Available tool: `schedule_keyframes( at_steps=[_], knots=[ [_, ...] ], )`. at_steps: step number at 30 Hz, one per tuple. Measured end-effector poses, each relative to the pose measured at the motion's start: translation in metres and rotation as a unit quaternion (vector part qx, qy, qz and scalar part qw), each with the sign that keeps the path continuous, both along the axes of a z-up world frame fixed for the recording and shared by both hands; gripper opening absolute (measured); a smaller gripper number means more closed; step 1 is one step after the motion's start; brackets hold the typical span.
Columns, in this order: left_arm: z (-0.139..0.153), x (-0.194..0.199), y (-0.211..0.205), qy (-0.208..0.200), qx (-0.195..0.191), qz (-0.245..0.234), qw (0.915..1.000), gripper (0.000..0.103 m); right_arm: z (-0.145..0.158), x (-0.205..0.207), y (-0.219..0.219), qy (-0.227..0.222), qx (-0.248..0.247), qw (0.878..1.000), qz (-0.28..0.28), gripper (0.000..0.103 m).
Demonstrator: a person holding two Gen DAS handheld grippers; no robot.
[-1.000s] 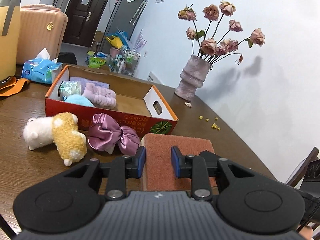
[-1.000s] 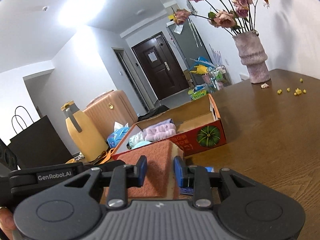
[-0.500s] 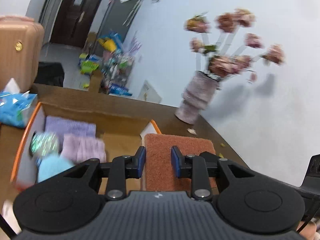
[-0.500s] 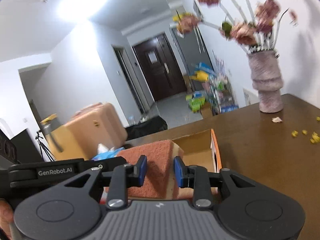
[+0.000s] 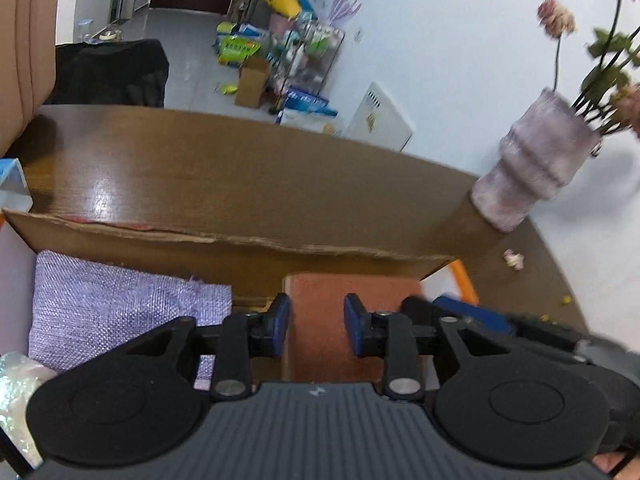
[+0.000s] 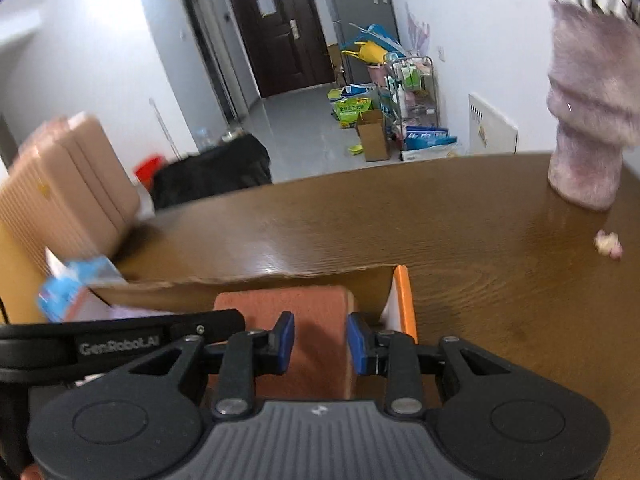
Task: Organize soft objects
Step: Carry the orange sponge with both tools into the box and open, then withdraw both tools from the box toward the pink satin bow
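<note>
The orange sponge (image 5: 320, 320) is held over the cardboard box (image 5: 240, 240) on the worktop (image 5: 200, 168), clamped by the right tongs (image 6: 320, 338); the left tongs (image 5: 316, 322) are being opened around it.

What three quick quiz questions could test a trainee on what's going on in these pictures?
1. True or false: the orange sponge sits between the fingers of both the left gripper and the right gripper.
2. What lies in the cardboard box left of the sponge? A) purple cloth B) a book C) a shoe
3. Fill in: a fuzzy ____ of flowers stands on the table.

Key: 1 true; 2 A, the purple cloth; 3 vase.
</note>
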State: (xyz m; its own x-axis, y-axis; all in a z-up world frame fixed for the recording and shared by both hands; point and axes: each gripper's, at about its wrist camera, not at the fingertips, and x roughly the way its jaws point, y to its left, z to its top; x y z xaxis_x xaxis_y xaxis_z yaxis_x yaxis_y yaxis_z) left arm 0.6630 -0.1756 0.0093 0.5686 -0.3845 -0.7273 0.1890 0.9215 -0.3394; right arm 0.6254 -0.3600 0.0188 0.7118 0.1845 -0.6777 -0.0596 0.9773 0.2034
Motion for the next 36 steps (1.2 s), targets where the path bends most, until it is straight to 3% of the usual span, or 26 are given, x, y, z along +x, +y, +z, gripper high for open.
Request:
schedule_keyframes(
  at_steps=[3,8,10,11,14,16,20,23,26,32,36],
  knots=[
    [0.001,-0.004,0.004,-0.01,0.004,-0.016,0.9998,0.04,0.005,-0.008,0.011,-0.035,-0.058,0.998,0.003,0.031],
    [0.034,-0.037,0.036,-0.064,0.001,-0.016,0.9978,0.048,0.034,-0.044,0.01,-0.092,-0.081,0.992,0.012,0.045],
    [0.053,-0.06,0.05,-0.094,-0.001,-0.022,0.9953,0.063,0.048,-0.064,0.008,-0.109,-0.089,0.99,0.02,0.053],
    [0.062,-0.073,0.058,-0.111,0.001,-0.024,0.9935,0.066,0.054,-0.077,0.007,-0.114,-0.094,0.989,0.028,0.058],
    [0.083,-0.12,0.08,-0.168,0.026,-0.03,0.9851,0.078,0.063,-0.116,0.006,-0.123,-0.118,0.984,0.043,0.059],
    [0.091,-0.153,0.092,-0.198,0.055,-0.032,0.9782,0.091,0.068,-0.145,0.006,-0.133,-0.135,0.981,0.043,0.059],
    [0.091,-0.217,0.112,-0.239,0.098,-0.042,0.9651,0.093,0.076,-0.203,0.009,-0.156,-0.121,0.979,0.046,0.068],
    [0.086,-0.266,0.126,-0.261,0.112,-0.043,0.9579,0.095,0.074,-0.241,0.014,-0.162,-0.108,0.979,0.053,0.068],
    [0.079,-0.311,0.137,-0.272,0.114,-0.028,0.9553,0.097,0.068,-0.277,0.021,-0.169,-0.102,0.979,0.058,0.069],
    [0.056,-0.381,0.147,-0.259,0.115,0.014,0.959,0.097,0.053,-0.342,0.029,-0.173,-0.064,0.981,0.054,0.07],
    [0.032,-0.416,0.161,-0.216,0.081,0.041,0.9721,0.1,0.038,-0.391,0.035,-0.174,-0.031,0.983,0.051,0.072]
  ],
)
